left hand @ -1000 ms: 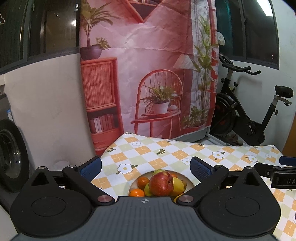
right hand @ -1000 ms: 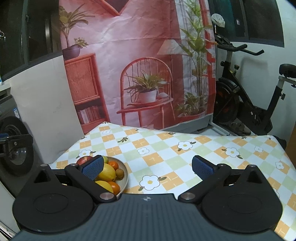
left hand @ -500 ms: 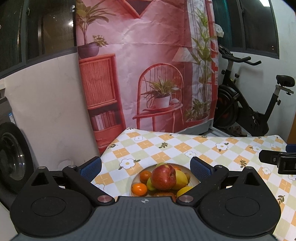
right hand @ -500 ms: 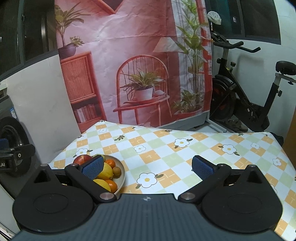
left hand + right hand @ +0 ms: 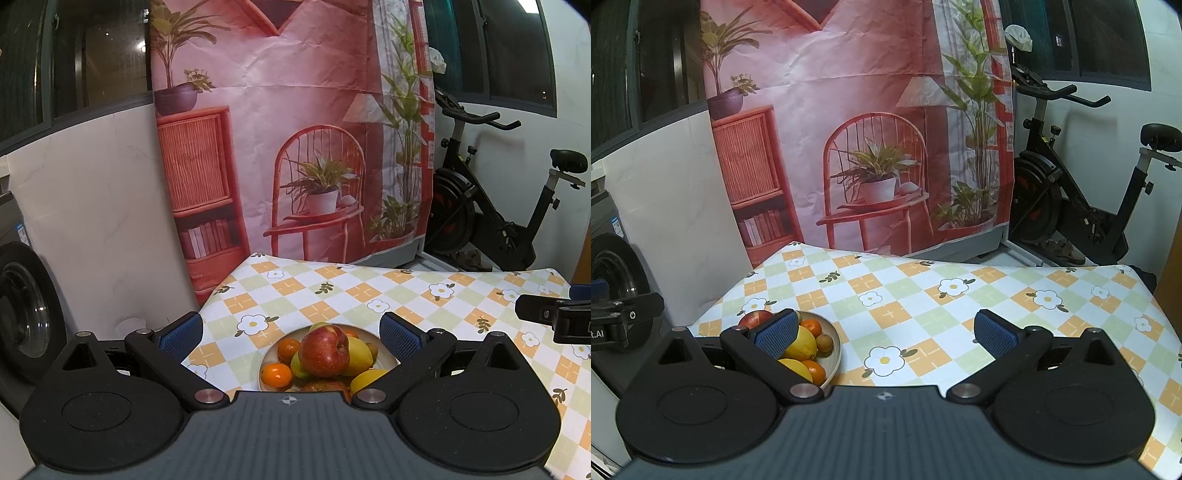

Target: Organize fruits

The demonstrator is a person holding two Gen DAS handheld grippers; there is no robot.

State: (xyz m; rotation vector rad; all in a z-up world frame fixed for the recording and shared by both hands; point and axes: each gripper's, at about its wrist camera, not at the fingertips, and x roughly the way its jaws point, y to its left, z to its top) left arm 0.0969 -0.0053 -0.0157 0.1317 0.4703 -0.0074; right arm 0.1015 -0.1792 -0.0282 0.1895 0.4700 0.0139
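We see the bowl (image 5: 384,353) of fruit on the checked surface (image 5: 332,291), near its left edge. A red apple (image 5: 324,350) tops the pile, oranges (image 5: 276,375) left of it, lemons (image 5: 358,356) right. Left tongs (image 5: 291,334) hover over the bowl, spread wide, gripping nothing. Right tongs (image 5: 884,332), right of the bowl, likewise released.
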